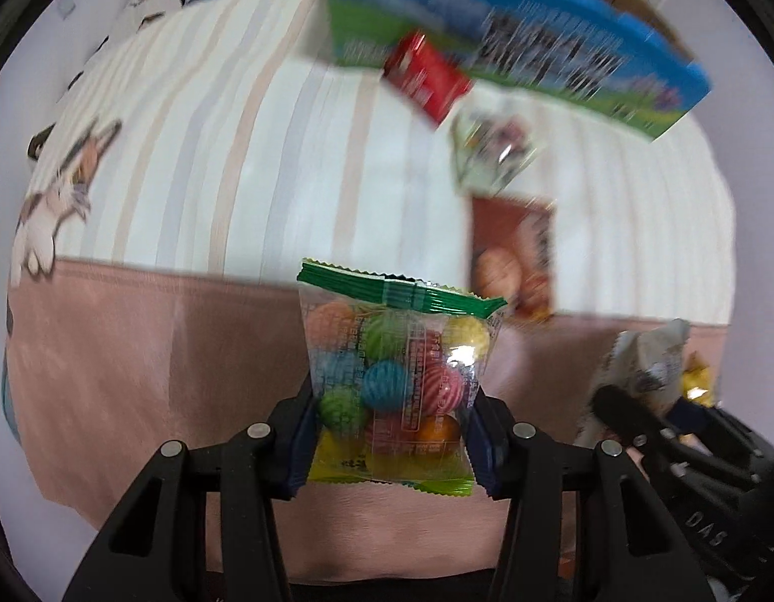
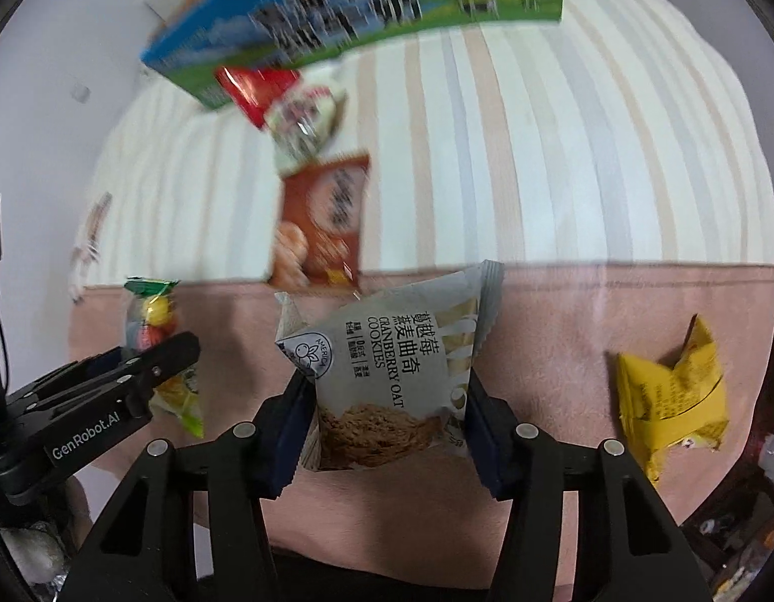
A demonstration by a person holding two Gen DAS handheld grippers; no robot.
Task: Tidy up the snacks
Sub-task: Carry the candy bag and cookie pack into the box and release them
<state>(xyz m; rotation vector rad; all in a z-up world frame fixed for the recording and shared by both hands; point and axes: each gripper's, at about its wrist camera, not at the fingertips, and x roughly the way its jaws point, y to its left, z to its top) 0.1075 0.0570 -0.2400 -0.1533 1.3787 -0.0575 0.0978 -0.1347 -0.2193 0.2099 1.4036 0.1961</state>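
Observation:
My left gripper is shut on a clear candy bag with a green top edge, full of coloured striped balls, held above the pink cloth. My right gripper is shut on a grey cranberry oat cookie packet. In the right wrist view the left gripper with its candy bag is at the left. In the left wrist view the right gripper with the grey packet is at the right.
A blue-green box lies at the far side of the striped cloth. In front of it lie a red packet, a pale packet and an orange-brown packet. A yellow packet lies on the pink cloth at right.

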